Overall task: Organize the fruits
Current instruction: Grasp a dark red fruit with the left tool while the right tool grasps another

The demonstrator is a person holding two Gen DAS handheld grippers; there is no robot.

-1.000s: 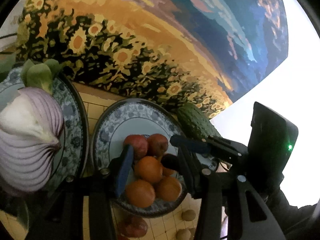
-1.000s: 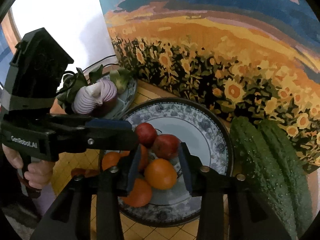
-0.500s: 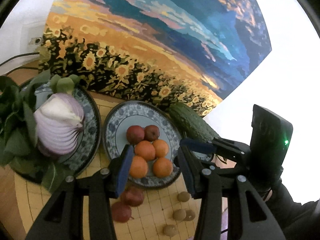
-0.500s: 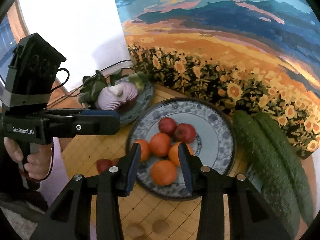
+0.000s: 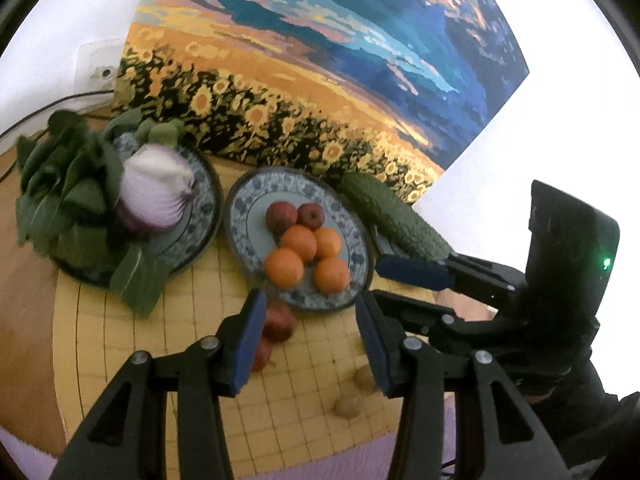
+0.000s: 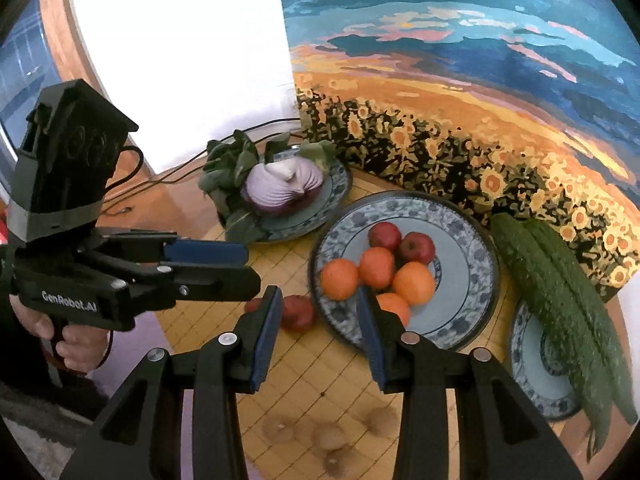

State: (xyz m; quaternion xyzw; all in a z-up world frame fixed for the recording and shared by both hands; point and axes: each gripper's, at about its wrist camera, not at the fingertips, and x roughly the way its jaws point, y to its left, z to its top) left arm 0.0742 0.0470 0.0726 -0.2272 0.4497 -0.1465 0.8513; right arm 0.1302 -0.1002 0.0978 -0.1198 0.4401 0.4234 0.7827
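Note:
A blue-patterned plate [image 5: 248,216] [image 6: 472,248] holds several oranges [image 5: 285,269] [image 6: 414,283] and two red apples [image 5: 281,216] [image 6: 418,247]. Two more red apples [image 5: 280,322] [image 6: 298,312] lie on the wooden grid board just in front of the plate. Small brown longans [image 5: 347,406] [image 6: 332,436] lie nearer on the board. My left gripper [image 5: 312,344] is open and empty, held above the loose apples. My right gripper [image 6: 318,332] is open and empty, above the plate's near edge. Each gripper shows in the other's view.
A second plate [image 5: 200,216] [image 6: 340,184] at the left holds a halved red onion [image 5: 156,192] [image 6: 284,186] and leafy greens [image 5: 68,184]. Cucumbers [image 5: 394,218] [image 6: 560,300] lie at the right over a third plate [image 6: 532,364]. A sunflower painting [image 6: 480,100] stands behind.
Both grippers have pulled back and up from the fruit plate, open and empty throughout. The loose apples and longans on the board have come into view.

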